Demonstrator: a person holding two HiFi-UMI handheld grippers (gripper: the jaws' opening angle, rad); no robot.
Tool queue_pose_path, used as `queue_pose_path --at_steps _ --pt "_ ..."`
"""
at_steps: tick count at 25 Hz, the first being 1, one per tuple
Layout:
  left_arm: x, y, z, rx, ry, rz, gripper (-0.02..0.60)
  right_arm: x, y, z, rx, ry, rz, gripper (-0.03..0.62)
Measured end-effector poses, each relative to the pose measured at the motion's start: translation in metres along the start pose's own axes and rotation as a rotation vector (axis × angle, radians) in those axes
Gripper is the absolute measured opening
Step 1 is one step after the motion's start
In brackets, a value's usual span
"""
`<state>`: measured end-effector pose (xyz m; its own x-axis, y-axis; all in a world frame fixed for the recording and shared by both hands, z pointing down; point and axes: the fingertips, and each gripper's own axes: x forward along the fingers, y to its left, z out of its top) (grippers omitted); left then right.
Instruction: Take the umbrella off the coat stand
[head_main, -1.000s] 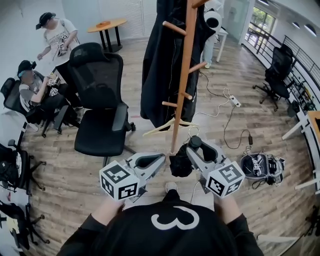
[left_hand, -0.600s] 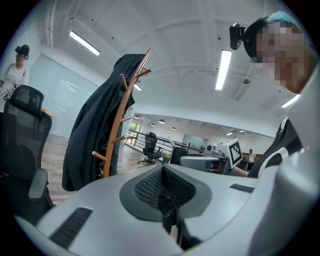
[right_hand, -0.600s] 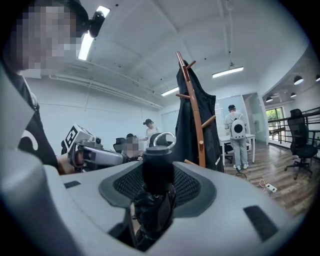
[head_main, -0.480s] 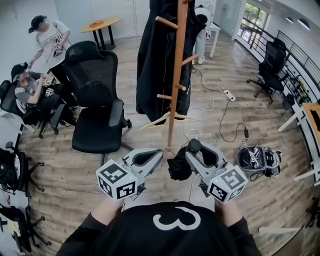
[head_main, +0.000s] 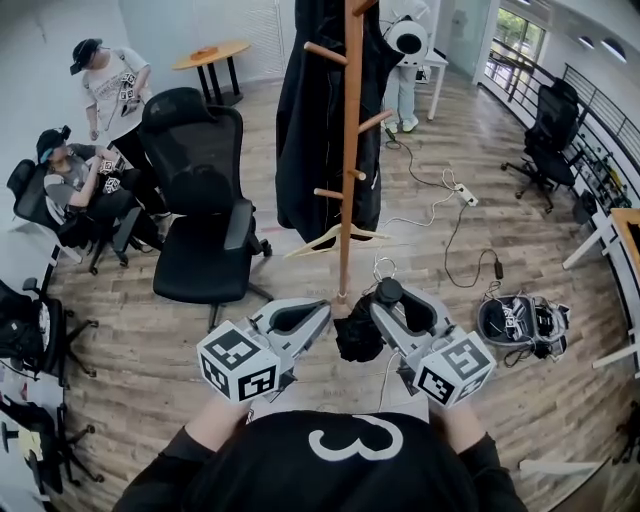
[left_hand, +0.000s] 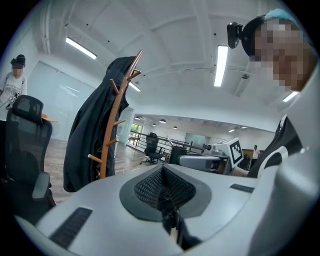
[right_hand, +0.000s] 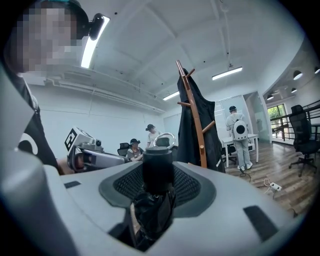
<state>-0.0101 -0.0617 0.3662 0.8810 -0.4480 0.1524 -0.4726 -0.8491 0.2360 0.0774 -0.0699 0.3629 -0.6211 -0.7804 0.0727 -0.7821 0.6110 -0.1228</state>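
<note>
My right gripper (head_main: 388, 300) is shut on a folded black umbrella (head_main: 360, 337), held low in front of me. In the right gripper view the umbrella's black handle (right_hand: 158, 167) with a metal ring (right_hand: 164, 140) sticks up between the jaws, the folded canopy bunched below. The wooden coat stand (head_main: 349, 150) rises just ahead, with a black coat (head_main: 312, 120) hanging on it. My left gripper (head_main: 318, 315) is beside the right one, jaws together with nothing between them (left_hand: 162, 192). The stand and coat (left_hand: 107, 140) appear at the left of the left gripper view.
A wooden hanger (head_main: 335, 238) hangs low on the stand. A black office chair (head_main: 200, 215) stands left of it, with two people further left. A power strip and cables (head_main: 460, 200) lie on the floor at right, plus a helmet-like device (head_main: 522, 322).
Both grippers keep their place and hold. The head view has shifted slightly, so the stand and chair sit a little differently in the picture.
</note>
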Motion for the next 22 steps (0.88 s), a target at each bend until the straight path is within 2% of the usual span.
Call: queue_pose_path --at_steps 9,22 --pt "0.003 -0.024 -0.001 0.009 0.003 0.011 0.015 -0.018 0.001 0.001 -0.023 0.006 0.02 0.19" --pt "0.004 -0.03 0.006 0.041 -0.004 -0.002 0.015 -0.025 0.009 0.005 -0.034 -0.015 0.04 0.19"
